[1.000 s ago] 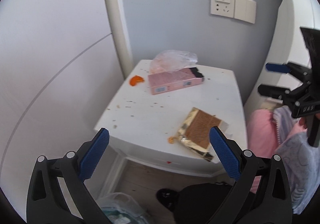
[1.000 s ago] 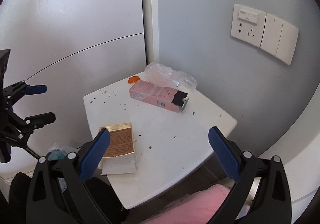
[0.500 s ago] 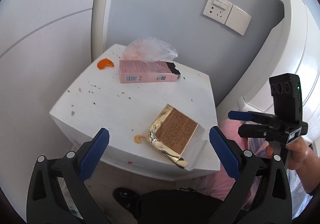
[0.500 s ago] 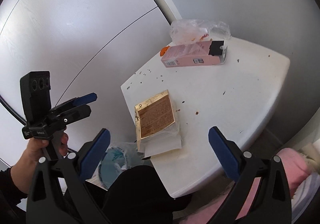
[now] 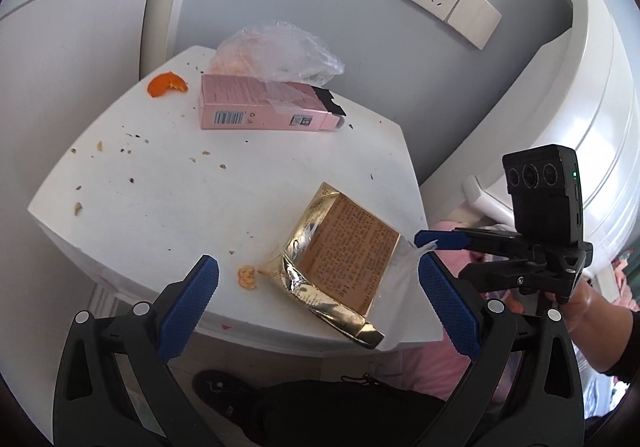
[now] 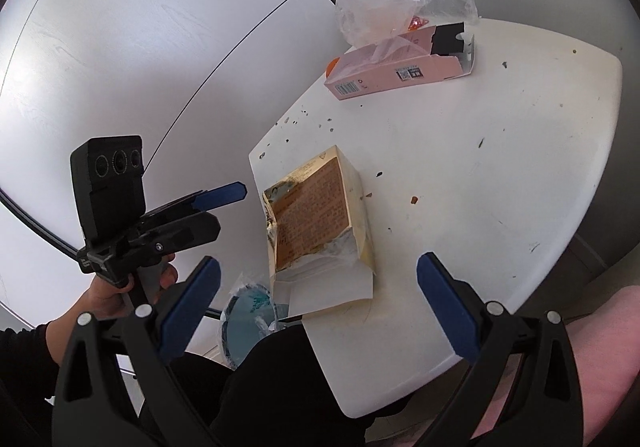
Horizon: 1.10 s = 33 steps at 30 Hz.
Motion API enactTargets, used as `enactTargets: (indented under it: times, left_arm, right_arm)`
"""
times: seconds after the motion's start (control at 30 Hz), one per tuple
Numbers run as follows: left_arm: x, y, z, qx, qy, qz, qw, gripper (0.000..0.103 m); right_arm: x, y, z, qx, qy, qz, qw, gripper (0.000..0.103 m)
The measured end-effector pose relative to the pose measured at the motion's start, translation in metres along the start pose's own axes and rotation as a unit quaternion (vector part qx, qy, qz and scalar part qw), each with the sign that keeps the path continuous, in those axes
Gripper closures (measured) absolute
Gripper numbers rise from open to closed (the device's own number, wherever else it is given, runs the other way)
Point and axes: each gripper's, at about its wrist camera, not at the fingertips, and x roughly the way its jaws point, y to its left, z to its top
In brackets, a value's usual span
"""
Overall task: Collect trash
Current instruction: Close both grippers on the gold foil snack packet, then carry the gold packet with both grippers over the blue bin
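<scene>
Your left gripper (image 5: pixel 318 287) sits bottom center of the left wrist view, jaws spread wide w/ nothing between them, over the near edge of the white table (image 5: pixel 160 199). Your right gripper (image 6: pixel 318 281) is likewise wide open & empty, bottom center of the right wrist view. The gold box (image 5: pixel 340 259), torn open, lies at the table's near edge, center-right of the left view, just ahead of both grippers. Pink carton (image 5: pixel 264 109) lies upper center, w/ a clear plastic bag (image 5: pixel 280 53) touching it behind. Orange peel (image 5: pixel 166 84) is upper left, near the carton's left end. Crumbs are scattered across the tabletop. A bin w/ a bag (image 6: pixel 250 311) shows below the table edge, lower center-left of the right view.
</scene>
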Motion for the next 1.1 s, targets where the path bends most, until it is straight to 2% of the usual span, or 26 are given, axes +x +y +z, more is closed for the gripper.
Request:
enactTargets:
  times: [0.2, 0.47, 0.63, 0.7, 0.73, 0.83, 0.93, 0.97, 1.03, 1.1]
  left_arm:
    - [0.008, 0.016, 0.000, -0.028, -0.001, -0.061, 0.9977, 0.006]
    - [0.021, 0.026, -0.002, -0.035, 0.010, -0.100, 0.9943, 0.007]
    - [0.030, 0.027, -0.004, -0.036, 0.016, -0.105, 0.9937, 0.031]
    - [0.032, 0.028, -0.006, -0.037, 0.018, -0.102, 0.9939, 0.035]
    - [0.033, 0.028, -0.007, -0.037, 0.016, -0.102, 0.9939, 0.038]
    - [0.033, 0.030, -0.008, -0.045, 0.011, -0.105, 0.9934, 0.041]
    - [0.033, 0.029, -0.008, -0.043, 0.010, -0.105, 0.9934, 0.042]
    - [0.036, 0.028, -0.007, -0.042, 0.013, -0.106, 0.9934, 0.044]
    - [0.039, 0.023, -0.009, -0.034, 0.021, -0.108, 0.9934, 0.055]
    - [0.040, 0.020, -0.009, -0.033, 0.017, -0.102, 0.9941, 0.055]
  right_arm:
    - [0.010, -0.003, 0.002, 0.014, 0.010, 0.029, 0.999, 0.007]
    - [0.017, -0.005, 0.006, 0.014, 0.005, 0.035, 0.999, 0.007]
    - [0.021, -0.002, 0.007, -0.003, 0.009, 0.022, 1.000, 0.007]
    - [0.026, 0.001, 0.006, -0.011, 0.012, 0.015, 1.000, 0.020]
    - [0.027, 0.001, 0.005, -0.015, 0.014, 0.012, 1.000, 0.031]
    - [0.029, 0.003, 0.001, -0.026, 0.011, 0.001, 1.000, 0.035]
    - [0.029, 0.005, 0.000, -0.034, 0.010, -0.010, 0.999, 0.045]
    - [0.031, 0.004, 0.000, -0.036, 0.010, -0.013, 0.999, 0.051]
    - [0.032, 0.004, -0.001, -0.036, 0.009, -0.016, 0.999, 0.057]
    - [0.033, 0.006, -0.002, -0.043, 0.008, -0.025, 0.999, 0.058]
